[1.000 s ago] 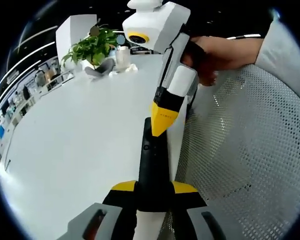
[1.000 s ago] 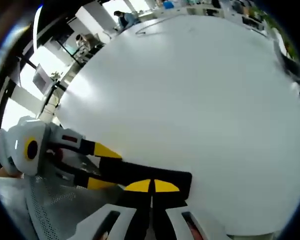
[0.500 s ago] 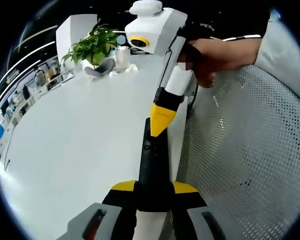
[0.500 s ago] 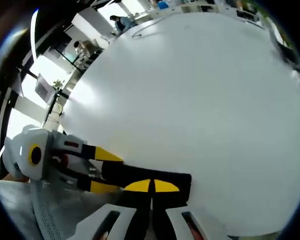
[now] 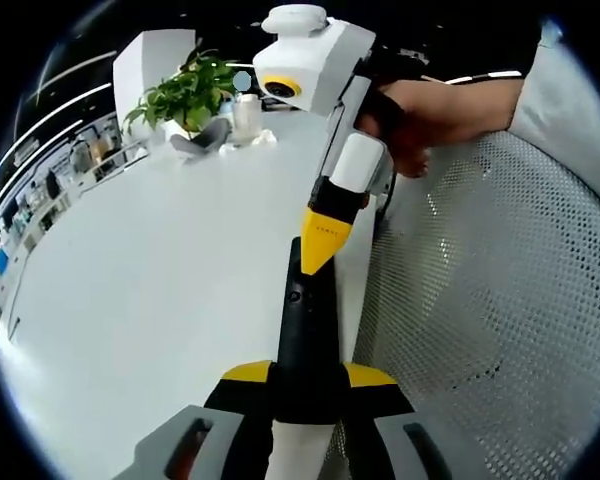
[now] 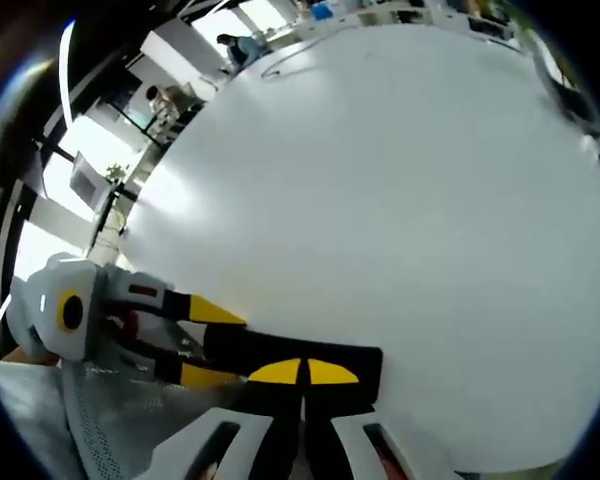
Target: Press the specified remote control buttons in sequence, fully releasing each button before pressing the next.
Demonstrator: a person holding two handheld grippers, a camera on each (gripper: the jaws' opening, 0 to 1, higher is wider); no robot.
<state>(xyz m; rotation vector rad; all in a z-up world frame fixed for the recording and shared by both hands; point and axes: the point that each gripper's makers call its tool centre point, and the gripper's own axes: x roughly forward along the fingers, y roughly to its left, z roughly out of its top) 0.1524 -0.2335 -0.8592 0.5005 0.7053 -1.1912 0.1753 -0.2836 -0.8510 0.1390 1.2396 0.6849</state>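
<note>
Black remote (image 5: 306, 330) clamped in left gripper (image 5: 307, 378), closed right gripper (image 5: 317, 256) tip on it, plant (image 5: 185, 92) beyond

Slim black remote (image 5: 305, 330) (held level) over table edge.

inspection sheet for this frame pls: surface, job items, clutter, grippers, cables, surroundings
Surface: white table, mostly bare; white mesh along its near edge.
Job's things: black remote, lying along the table edge, clamped at its near end by the left gripper.
Clutter: potted plant and small items beside it at the far end; too small to identify.
Grippers: left shut on the remote; right gripper shut, its yellow tip on or just above the remote's upper face, contact unclear. A hand holds it.
Cables: nothing seen.
Surroundings: open office, shelving, people in the distance.
</note>
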